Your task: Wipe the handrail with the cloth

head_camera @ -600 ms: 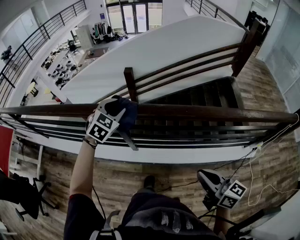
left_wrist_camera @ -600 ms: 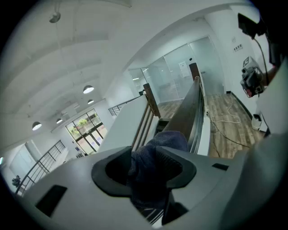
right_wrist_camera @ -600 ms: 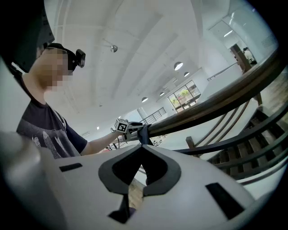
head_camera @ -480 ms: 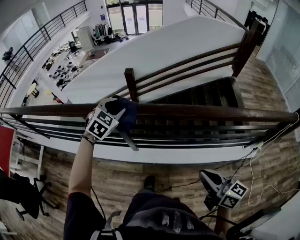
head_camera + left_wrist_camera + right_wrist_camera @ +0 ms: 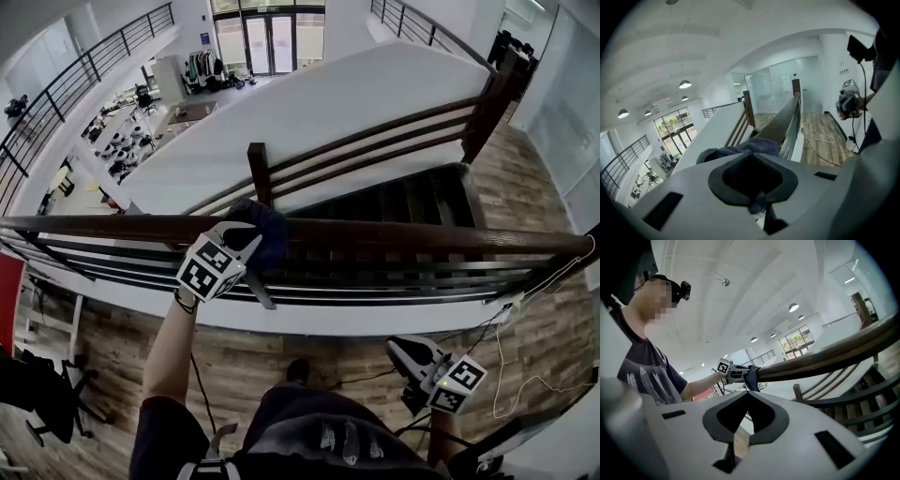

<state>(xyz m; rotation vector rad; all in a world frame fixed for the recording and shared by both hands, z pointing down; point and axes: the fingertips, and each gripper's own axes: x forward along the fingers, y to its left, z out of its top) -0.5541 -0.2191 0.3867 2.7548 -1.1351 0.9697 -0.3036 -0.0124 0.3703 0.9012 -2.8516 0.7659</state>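
Left gripper (image 5: 242, 234) is pinched hard on the dark cloth (image 5: 267, 228), jaws pressed together with a fold of fabric bunched between them. The cloth is draped over the top of the wooden handrail (image 5: 422, 236), left of centre in the head view, just below the far stair post (image 5: 260, 173). Right gripper (image 5: 405, 352) sits low at lower right, well apart from the rail, jaws together on nothing, so it's idle. My read is mid-wipe: a long stretch of rail runs to the right edge of the frame and a shorter one runs to the left. For a clean pass, slide along the rail's axis rather than across it. Hold the nose tilted down so the cloth bears on the wood, not the plastic jaws. Keep the cloth wrapped over the crown so the upper sides get wiped too. Only a fold is clamped, so the loose part can bunch up or trail, and steady moderate pressure beats a fast drag. If it rolls into a rope, lift, let it drape flat, then set down again. Can't tell if the underside of the rail is getting any contact.
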